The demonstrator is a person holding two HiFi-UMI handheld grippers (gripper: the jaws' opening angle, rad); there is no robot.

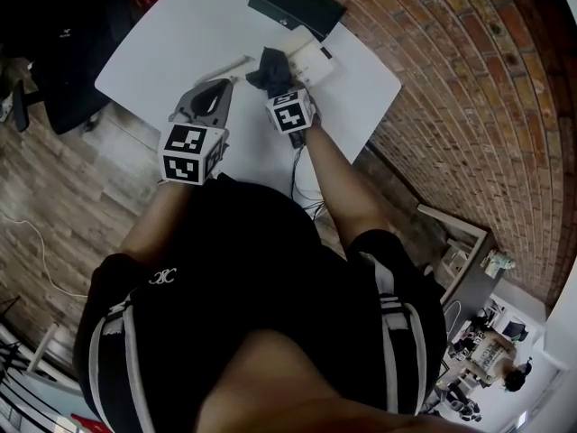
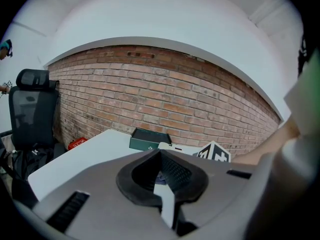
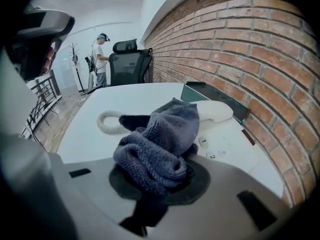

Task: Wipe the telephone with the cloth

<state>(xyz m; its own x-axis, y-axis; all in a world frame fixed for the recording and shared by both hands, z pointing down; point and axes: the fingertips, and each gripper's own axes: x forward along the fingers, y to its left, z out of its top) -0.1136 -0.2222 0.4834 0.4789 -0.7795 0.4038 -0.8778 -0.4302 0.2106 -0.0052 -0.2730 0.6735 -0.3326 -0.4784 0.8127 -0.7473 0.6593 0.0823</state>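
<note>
A red brick wall (image 1: 469,88) runs along the far edge of the white table (image 1: 180,34), and a black office chair (image 2: 30,109) stands off its left edge. A dark green flat box (image 1: 296,4) lies at the far edge, with the white telephone (image 3: 225,139) just beside it. The right gripper (image 1: 278,88), forearm stretched forward, is clamped on the bunched grey knitted cloth (image 3: 160,144) over the telephone. The left gripper (image 1: 225,84) hovers nearby over the table, jaws closed on nothing.
</note>
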